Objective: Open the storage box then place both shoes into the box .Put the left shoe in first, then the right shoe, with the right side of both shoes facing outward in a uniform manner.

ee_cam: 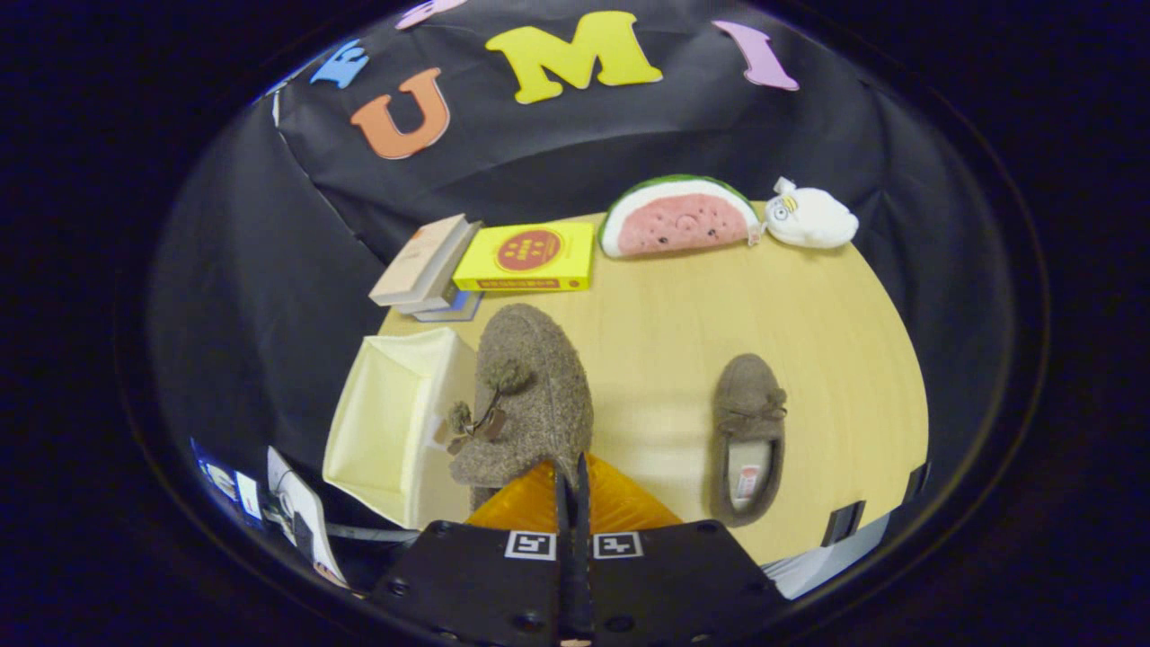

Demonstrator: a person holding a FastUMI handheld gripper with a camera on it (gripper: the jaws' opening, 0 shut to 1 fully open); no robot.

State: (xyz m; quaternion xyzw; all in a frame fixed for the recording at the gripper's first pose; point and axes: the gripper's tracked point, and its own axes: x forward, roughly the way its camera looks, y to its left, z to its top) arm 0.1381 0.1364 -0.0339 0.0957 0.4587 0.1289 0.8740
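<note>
The gripper (pixel 572 481) has its fingers pressed close together on the heel edge of a brown shoe (pixel 526 395), which hangs lifted just ahead of them with its toe pointing away and its bow side turned toward the box (pixel 382 427). That box is cream, open and tipped on its side at the table's (pixel 809 305) edge, touching or just beside the held shoe. The second shoe (pixel 748 436) lies flat on the table well apart on the other side, with books (pixel 503 261) and two plush toys (pixel 719 220) beyond.
</note>
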